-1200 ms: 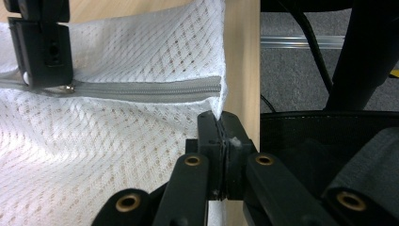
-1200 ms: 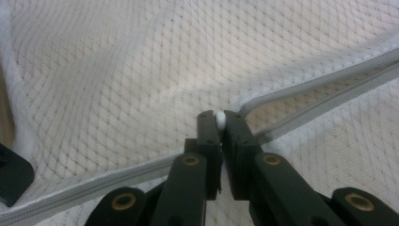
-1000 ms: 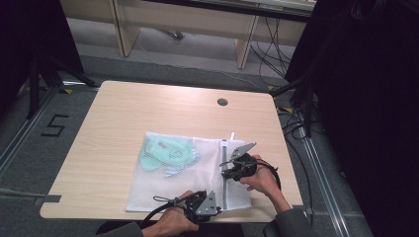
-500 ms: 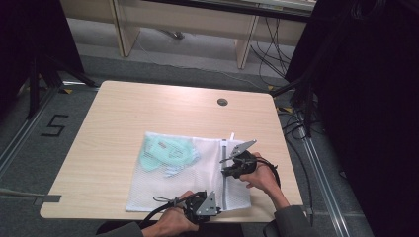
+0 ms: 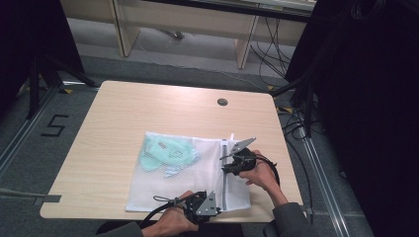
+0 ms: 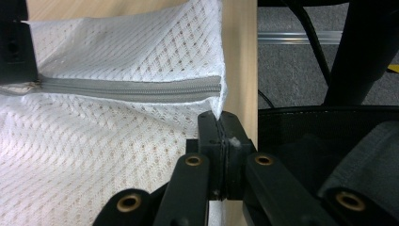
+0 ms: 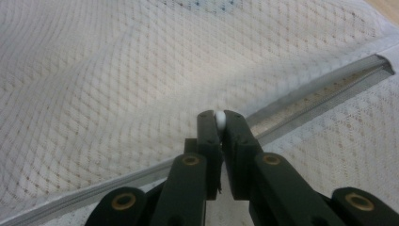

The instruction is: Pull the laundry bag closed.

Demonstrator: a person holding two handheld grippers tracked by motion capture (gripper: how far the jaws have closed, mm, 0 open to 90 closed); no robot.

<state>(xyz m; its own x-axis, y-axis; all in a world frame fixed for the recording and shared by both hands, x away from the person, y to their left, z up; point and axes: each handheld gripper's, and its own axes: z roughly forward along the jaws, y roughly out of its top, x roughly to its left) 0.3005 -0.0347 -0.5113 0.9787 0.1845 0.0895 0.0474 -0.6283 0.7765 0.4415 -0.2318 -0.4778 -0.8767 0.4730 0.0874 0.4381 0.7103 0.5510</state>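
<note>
A white mesh laundry bag (image 5: 163, 190) lies flat on the table with a pale green garment (image 5: 165, 150) inside it. A grey zipper (image 5: 225, 185) runs along the bag's right side. My left gripper (image 5: 217, 210) is at the table's front edge, shut on the bag's corner (image 6: 219, 123) just past the zipper's end (image 6: 131, 88). My right gripper (image 5: 228, 165) sits farther up the zipper, shut on the small white zipper pull (image 7: 219, 117). The zipper tape (image 7: 320, 84) runs diagonally behind its jaws.
The light wooden table (image 5: 148, 108) has a round cable grommet (image 5: 222, 102) near its far edge. Cables lie on the floor (image 5: 296, 128) to the right, and dark equipment stands beside the table's right side. A black chair edge (image 6: 329, 127) sits below the front edge.
The right gripper has shifted very slightly on the zipper line. The left gripper and the bag have stayed where they were.
</note>
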